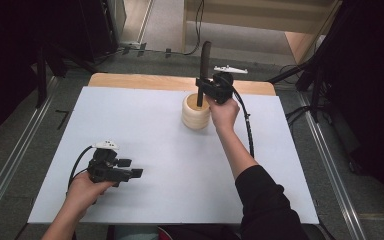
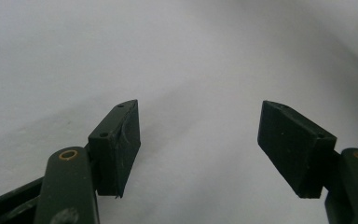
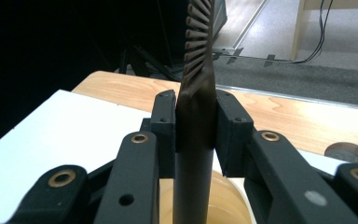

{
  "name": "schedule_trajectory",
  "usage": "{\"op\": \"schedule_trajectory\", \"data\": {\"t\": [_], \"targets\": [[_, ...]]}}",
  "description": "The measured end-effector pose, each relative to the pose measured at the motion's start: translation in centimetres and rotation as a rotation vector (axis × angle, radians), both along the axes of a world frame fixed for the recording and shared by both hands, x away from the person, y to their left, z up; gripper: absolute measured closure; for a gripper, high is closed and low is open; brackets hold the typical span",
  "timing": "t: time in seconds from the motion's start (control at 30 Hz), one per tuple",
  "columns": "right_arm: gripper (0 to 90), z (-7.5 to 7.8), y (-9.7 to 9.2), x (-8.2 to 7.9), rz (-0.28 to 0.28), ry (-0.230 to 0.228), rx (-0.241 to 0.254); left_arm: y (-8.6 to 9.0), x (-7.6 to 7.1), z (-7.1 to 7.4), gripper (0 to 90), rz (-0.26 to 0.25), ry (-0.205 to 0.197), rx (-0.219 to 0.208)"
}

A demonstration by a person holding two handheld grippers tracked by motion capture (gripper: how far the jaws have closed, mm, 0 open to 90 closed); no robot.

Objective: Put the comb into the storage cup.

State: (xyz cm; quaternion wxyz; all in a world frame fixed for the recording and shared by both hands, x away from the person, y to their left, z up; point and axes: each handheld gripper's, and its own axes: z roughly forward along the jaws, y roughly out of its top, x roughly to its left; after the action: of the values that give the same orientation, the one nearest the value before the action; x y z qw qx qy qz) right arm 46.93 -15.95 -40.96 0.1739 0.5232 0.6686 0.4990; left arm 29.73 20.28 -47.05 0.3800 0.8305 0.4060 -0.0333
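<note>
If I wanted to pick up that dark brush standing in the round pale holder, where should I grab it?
Grip the dark brown brush on its smooth handle just below the bristles, coming in level from the side, jaws on opposite sides. It stands nearly upright in the cream ribbed wooden holder, so the handle is exposed there. The right hand-held gripper clamps it just so.

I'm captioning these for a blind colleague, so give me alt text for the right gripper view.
The right gripper is clamped on a dark comb held upright, teeth at the top, its lower end going down into a cream-coloured round holder. Behind lie a white table cover, a wooden table edge and grey floor.
</note>
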Motion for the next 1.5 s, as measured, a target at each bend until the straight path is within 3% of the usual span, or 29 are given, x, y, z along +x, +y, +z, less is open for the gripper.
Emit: {"op": "schedule_trajectory", "data": {"t": [0.6, 1.0, 1.5], "targets": [[69.9, -2.0, -0.2, -0.3, 0.015, 0.013, -0.015, 0.1, 0.0, -0.1, 30.2, 0.001, 0.005, 0.003], [69.8, -2.6, -0.1, -0.4, 0.027, 0.022, -0.015, 0.1, 0.1, -0.1, 30.2, -0.002, 0.005, 0.001], [69.7, -3.3, 0.0, -0.6, 0.035, 0.042, -0.053, 0.0, 0.1, -0.2, 30.2, -0.006, 0.01, 0.005]]}}
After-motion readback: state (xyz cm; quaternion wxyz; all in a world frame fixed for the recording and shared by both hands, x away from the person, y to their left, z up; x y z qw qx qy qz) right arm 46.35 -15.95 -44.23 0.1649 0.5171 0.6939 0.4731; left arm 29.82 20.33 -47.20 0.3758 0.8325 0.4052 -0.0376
